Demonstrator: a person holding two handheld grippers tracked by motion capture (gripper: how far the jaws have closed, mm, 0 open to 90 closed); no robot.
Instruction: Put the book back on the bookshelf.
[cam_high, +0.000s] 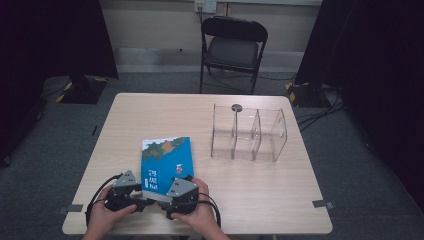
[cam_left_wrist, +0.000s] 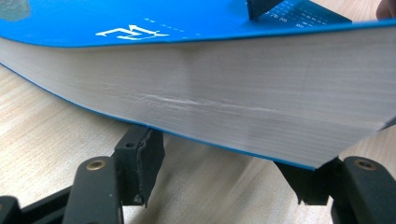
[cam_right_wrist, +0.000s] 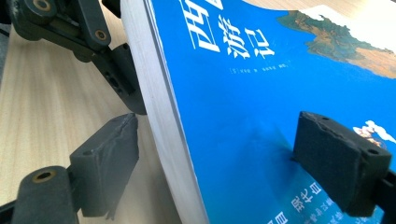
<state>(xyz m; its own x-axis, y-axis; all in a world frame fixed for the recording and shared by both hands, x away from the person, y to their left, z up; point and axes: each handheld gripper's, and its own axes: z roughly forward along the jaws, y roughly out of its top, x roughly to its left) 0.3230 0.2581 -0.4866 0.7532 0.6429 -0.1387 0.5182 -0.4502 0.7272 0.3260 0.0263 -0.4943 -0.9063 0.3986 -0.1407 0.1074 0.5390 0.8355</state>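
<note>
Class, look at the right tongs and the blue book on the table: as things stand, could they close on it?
Probably yes: the right tongs stand open astride the book, one pad above its cover, one beside the page edge.

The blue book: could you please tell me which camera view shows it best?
The high view shows the blue book whole, lying flat on the table. The left gripper view shows its page edge close up; the right gripper view shows part of its cover.
</note>
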